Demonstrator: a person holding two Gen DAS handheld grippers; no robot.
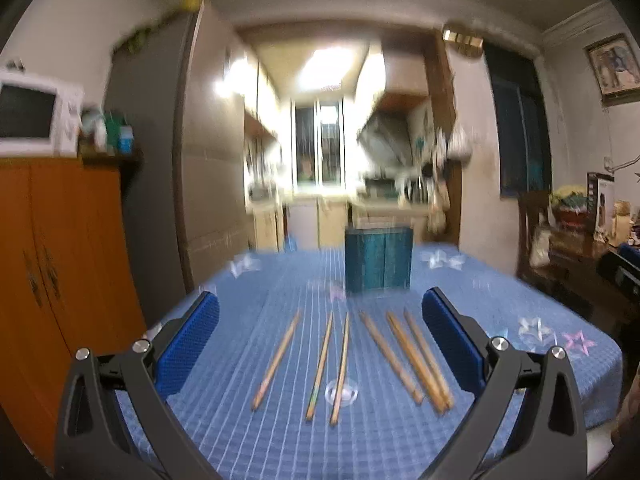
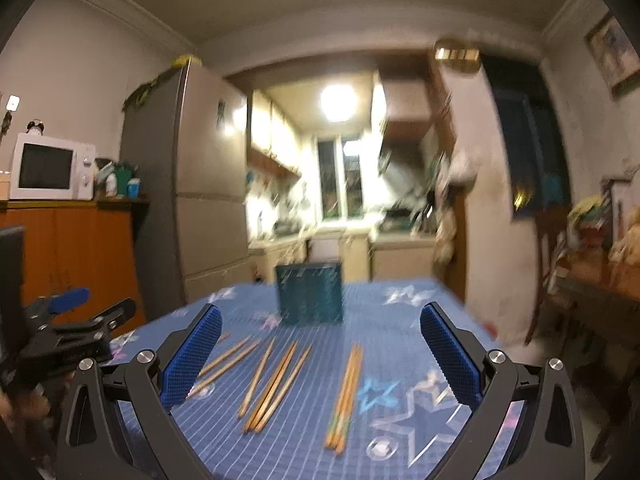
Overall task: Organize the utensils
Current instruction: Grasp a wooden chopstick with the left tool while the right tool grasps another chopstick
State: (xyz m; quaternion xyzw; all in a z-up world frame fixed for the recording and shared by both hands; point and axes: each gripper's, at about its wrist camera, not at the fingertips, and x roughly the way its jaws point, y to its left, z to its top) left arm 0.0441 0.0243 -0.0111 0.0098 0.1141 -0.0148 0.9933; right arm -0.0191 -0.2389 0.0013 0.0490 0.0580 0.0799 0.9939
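Both my tongs hang spread and empty over the table (image 1: 248, 440): left gripper (image 1: 320, 344), right gripper (image 2: 320, 356). Chopsticks (image 1: 344, 364) lie loose on the cloth between the pads; the teal holder (image 1: 379, 258) stands upright at 12 o'clock beyond them.

The left gripper (image 1: 320, 344), a black two-finger frame with blue ribbed pads (image 1: 188, 344), is held above the blue checked tablecloth (image 1: 256, 288) with its jaws spread wide and nothing between them. The right gripper (image 2: 320, 354), of the same black frame and blue pads (image 2: 450, 356), is likewise held wide apart and empty over that tablecloth. In the right wrist view the left gripper is seen at the tablecloth's left edge.
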